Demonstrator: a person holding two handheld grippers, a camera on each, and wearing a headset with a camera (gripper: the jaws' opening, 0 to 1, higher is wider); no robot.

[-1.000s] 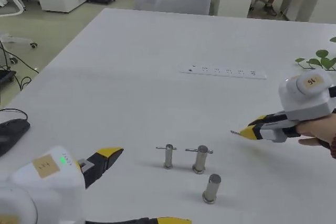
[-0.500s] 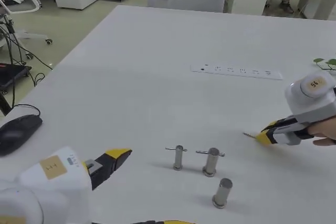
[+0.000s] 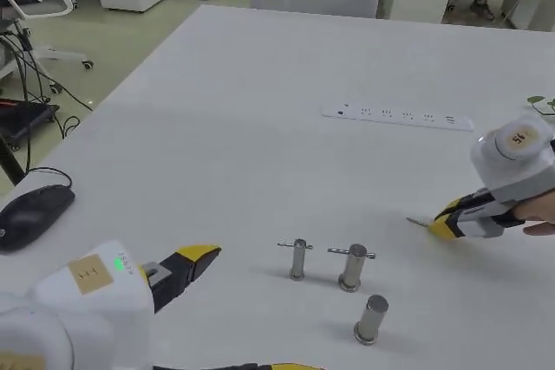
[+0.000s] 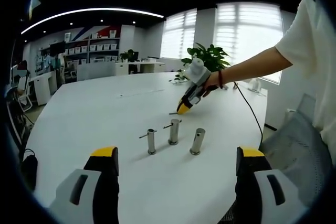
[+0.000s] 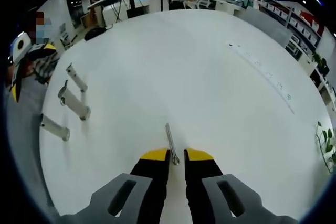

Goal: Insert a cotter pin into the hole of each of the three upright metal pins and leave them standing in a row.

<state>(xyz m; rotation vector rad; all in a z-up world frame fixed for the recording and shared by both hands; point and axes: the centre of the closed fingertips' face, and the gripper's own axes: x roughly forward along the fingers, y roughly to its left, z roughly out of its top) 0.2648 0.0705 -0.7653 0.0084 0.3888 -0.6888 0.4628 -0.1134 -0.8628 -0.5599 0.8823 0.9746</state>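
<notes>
cotter pin (image 5: pixel 170 141) pinched in my right gripper (image 5: pixel 177 156)
it is out to the right of three upright metal pins on the table (image 3: pixel 217 127): the left pin (image 3: pixel 298 259) and middle pin (image 3: pixel 352 266) each carry a cotter pin, the bare pin (image 3: pixel 373 318) stands nearer me. my left gripper (image 4: pixel 176 153) gapes wide, empty.

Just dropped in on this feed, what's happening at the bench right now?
A person is fitting cotter pins into three upright metal pins on the white table. The left pin and the middle pin each already have one through the hole; the nearest pin is bare. The right gripper is shut on a cotter pin, off to the side of the pins. The left gripper is open, holding nothing.
</notes>
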